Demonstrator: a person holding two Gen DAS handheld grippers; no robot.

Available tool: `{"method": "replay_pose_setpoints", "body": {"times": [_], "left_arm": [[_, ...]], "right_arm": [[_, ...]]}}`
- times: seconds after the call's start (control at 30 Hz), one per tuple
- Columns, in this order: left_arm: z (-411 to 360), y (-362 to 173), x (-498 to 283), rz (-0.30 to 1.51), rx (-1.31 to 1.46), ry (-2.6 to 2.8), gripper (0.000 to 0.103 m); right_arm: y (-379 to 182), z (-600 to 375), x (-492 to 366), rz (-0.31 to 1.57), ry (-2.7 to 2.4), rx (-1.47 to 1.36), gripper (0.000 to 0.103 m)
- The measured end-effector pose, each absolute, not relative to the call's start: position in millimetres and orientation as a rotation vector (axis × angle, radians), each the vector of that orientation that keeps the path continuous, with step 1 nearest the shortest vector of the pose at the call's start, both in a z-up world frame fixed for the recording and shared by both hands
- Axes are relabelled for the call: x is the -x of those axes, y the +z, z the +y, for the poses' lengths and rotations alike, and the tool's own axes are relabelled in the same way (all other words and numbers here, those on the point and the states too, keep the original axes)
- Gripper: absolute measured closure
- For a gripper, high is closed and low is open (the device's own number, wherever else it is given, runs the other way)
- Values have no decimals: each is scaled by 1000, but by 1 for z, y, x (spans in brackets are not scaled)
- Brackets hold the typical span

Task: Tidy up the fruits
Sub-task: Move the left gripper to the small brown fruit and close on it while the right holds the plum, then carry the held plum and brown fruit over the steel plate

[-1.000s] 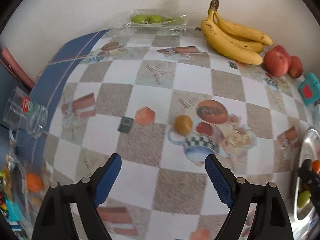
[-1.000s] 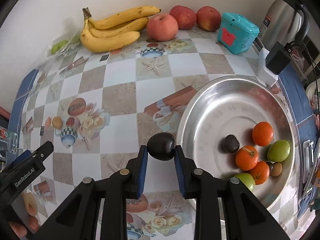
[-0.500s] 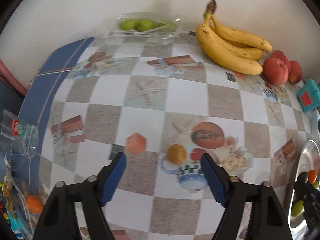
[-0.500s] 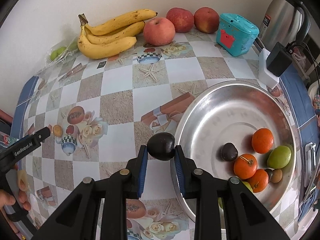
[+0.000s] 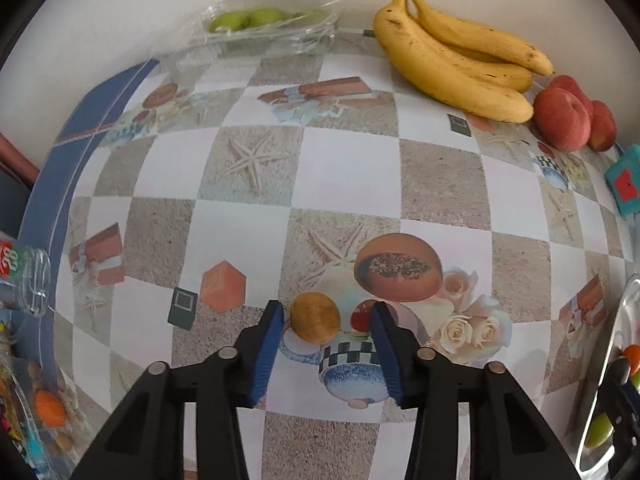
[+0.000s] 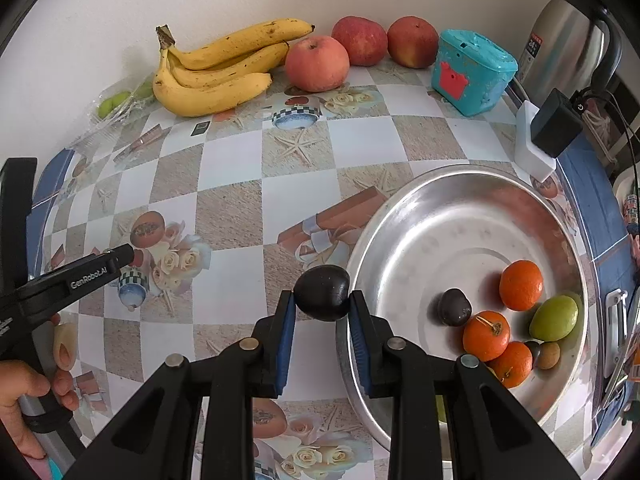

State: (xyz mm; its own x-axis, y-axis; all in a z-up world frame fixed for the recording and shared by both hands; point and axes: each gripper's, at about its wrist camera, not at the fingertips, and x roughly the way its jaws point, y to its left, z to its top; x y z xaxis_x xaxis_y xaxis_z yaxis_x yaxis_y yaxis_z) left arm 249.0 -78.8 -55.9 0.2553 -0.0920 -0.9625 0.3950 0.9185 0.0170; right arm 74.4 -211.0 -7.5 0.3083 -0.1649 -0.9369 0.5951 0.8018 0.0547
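My right gripper [image 6: 322, 310] is shut on a dark avocado-like fruit [image 6: 323, 298] and holds it just left of the rim of a large steel bowl [image 6: 436, 216]. The bowl holds several oranges [image 6: 521, 285], a green fruit [image 6: 554, 318], a dark fruit [image 6: 454, 307] and a small brown one. My left gripper [image 5: 326, 330] is open low over the table, its blue pads either side of a small brown-orange round fruit [image 5: 315, 317]. Whether the pads touch it is unclear. The left gripper also shows in the right wrist view [image 6: 80, 272].
At the back wall lie a banana bunch [image 6: 224, 68], three red apples [image 6: 318, 63], a plastic pack of green fruits [image 5: 264, 24] and a teal box [image 6: 470, 72]. A steel kettle [image 6: 560, 44] and a plugged charger [image 6: 554, 128] stand at the right. A glass [image 5: 24, 276] sits at the left edge.
My left gripper has moved forward and down over the small brown-orange fruit, and its jaws have narrowed around it. My right gripper has carried the dark fruit slightly toward the bowl.
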Motion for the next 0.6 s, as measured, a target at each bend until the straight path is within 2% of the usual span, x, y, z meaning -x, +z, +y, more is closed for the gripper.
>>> {"method": "replay_pose_setpoints", "body": {"times": [0.2, 0.6], "left_arm": [[-68, -54, -253, 1276, -233, -306, 77], [-51, -36, -223, 1294, -184, -263, 77]], "right_arm": [[-7, -210, -75, 1157, -521, -428, 75], [-3, -211, -68, 1156, -523, -439, 75]]}}
